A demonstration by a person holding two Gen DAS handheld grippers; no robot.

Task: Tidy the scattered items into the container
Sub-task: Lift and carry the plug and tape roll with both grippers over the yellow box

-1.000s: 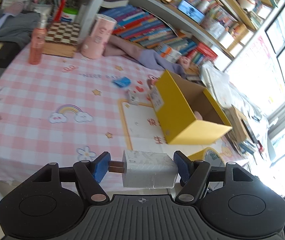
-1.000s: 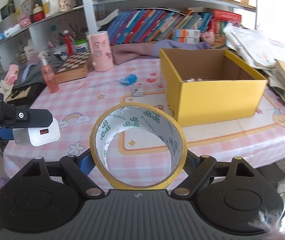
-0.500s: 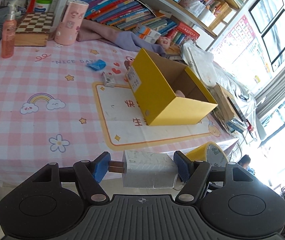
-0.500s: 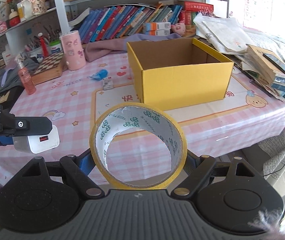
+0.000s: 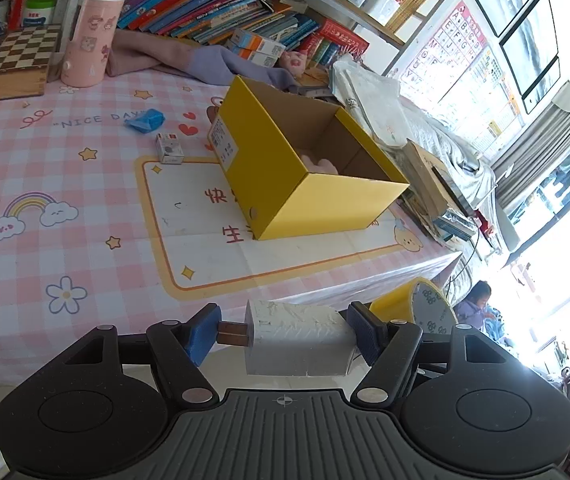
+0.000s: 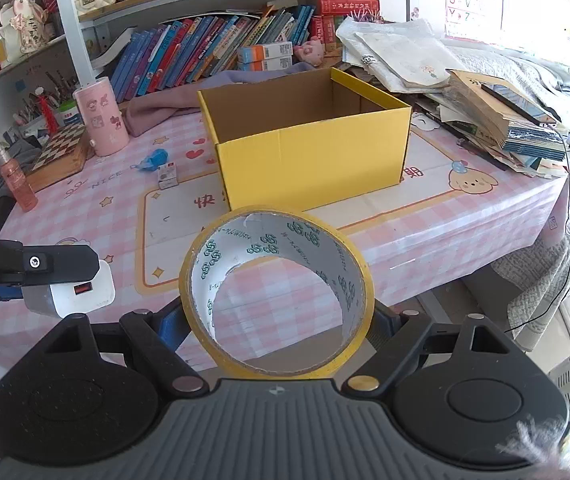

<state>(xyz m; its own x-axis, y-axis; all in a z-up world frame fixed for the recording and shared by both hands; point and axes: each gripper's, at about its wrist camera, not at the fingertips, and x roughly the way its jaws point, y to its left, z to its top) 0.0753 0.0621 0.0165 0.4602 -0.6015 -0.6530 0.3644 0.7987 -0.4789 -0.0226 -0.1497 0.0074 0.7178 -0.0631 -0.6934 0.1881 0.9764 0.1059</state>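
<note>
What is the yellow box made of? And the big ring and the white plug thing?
The yellow box looks like cardboard: matte yellow outside, plain brown inside, with folded edges. The ring is a tape roll: glossy yellowish tape, probably plastic, wound on a printed core that looks like paper. The white charger seems to be smooth hard plastic, with metal prongs at one end.

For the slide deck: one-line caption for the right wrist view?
Right gripper holds a yellow tape roll short of the open yellow box.
</note>
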